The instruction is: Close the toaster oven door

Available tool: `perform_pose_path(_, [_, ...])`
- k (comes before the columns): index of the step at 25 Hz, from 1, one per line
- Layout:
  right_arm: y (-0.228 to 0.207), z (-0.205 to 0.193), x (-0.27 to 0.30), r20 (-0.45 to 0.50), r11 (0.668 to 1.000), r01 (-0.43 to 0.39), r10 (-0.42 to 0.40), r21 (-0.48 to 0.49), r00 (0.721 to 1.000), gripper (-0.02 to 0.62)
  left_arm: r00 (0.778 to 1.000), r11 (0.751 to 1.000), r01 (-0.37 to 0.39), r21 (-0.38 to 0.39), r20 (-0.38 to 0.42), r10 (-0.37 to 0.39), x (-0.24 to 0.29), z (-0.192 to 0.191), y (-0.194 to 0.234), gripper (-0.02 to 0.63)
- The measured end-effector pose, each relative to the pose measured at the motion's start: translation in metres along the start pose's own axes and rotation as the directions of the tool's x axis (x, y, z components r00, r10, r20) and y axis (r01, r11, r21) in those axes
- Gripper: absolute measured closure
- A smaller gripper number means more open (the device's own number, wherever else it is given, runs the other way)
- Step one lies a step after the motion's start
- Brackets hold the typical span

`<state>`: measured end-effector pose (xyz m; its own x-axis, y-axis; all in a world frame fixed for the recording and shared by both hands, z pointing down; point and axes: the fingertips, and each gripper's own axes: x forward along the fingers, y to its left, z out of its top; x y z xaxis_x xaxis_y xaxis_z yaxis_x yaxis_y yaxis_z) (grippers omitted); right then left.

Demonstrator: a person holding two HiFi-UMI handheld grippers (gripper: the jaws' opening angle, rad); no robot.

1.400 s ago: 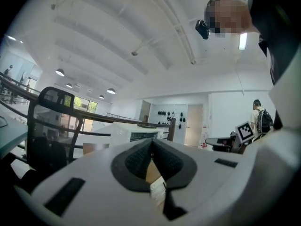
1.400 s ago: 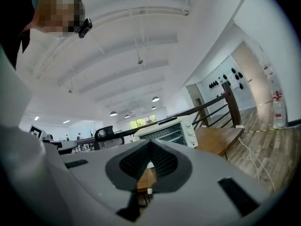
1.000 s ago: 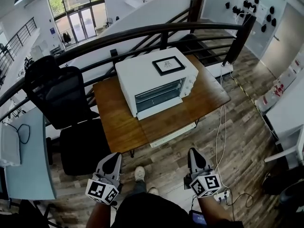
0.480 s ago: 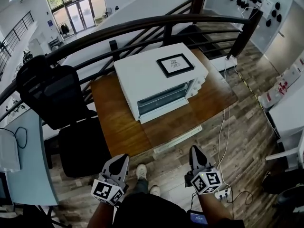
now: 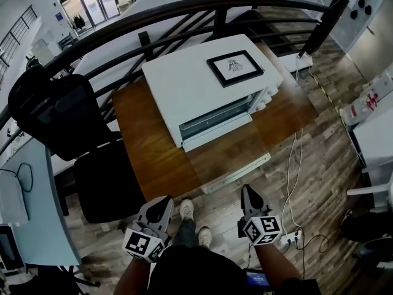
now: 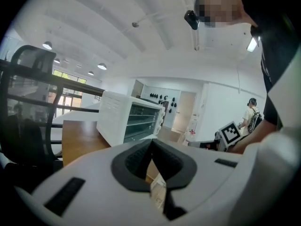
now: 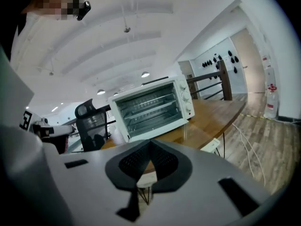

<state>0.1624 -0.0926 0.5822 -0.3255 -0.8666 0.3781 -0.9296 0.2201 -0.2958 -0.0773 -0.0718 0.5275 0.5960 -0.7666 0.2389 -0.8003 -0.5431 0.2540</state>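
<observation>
Toaster oven (image 5: 202, 85) is seen at upper centre of the head view on a wooden table (image 5: 153, 158), its door (image 5: 216, 132) folded down in front. A framed picture (image 5: 234, 67) is laid on top; a black chair (image 5: 61, 115) is placed at left, a dark railing (image 5: 184, 11) behind. Left gripper (image 5: 161, 206) and right gripper (image 5: 250, 195) are held at the bottom, jaws clenched on nothing. The oven's inside is hidden in that view

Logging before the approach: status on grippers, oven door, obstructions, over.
Both shut, empty: left gripper, right gripper, low, short of the table. The toaster oven door is down, open, untouched. Only a black chair nearby, left of the path.
</observation>
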Motion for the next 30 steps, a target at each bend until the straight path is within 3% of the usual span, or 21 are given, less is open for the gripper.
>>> perform_pose_path(3, [0.003, -0.032, 0.012, -0.083, 1.000, -0.004, 0.004, 0.004, 0.997, 0.596, 1.000, 1.000, -0.007, -0.013, -0.028, 0.006, 0.001, -0.007, 0.004, 0.597])
perform_pose_path(7, [-0.005, -0.068, 0.027, -0.172, 0.997, 0.022, -0.009, 0.073, 0.985, 0.525, 0.999, 1.000, -0.002, -0.010, -0.043, 0.002, 0.002, -0.014, 0.010, 0.597])
perform_pose_path(11, [-0.004, -0.091, 0.044, -0.237, 0.999, 0.015, -0.004, 0.046, 0.972, 0.489, 0.997, 1.000, 0.010, -0.003, -0.070, -0.010, 0.004, -0.020, 0.013, 0.597])
perform_pose_path(15, [-0.017, -0.110, 0.061, -0.285, 0.981, 0.078, -0.025, 0.178, 0.958, 0.432, 0.995, 1.000, 0.025, -0.013, -0.096, -0.026, 0.008, -0.030, 0.014, 0.597])
perform_pose_path(18, [-0.022, -0.120, 0.071, -0.301, 0.957, 0.107, -0.022, 0.270, 0.953, 0.401, 0.993, 1.000, 0.024, -0.021, -0.112, -0.026, 0.012, -0.032, 0.018, 0.597])
perform_pose_path(24, [-0.020, -0.130, 0.085, -0.296, 0.904, 0.088, 0.044, 0.418, 0.954, 0.359, 0.989, 0.999, 0.032, -0.015, -0.141, -0.034, 0.020, -0.037, 0.026, 0.597])
perform_pose_path(30, [-0.020, -0.131, 0.093, -0.298, 0.884, 0.107, 0.038, 0.455, 0.954, 0.389, 0.987, 0.998, 0.060, -0.017, -0.149, -0.062, 0.032, -0.040, 0.025, 0.597])
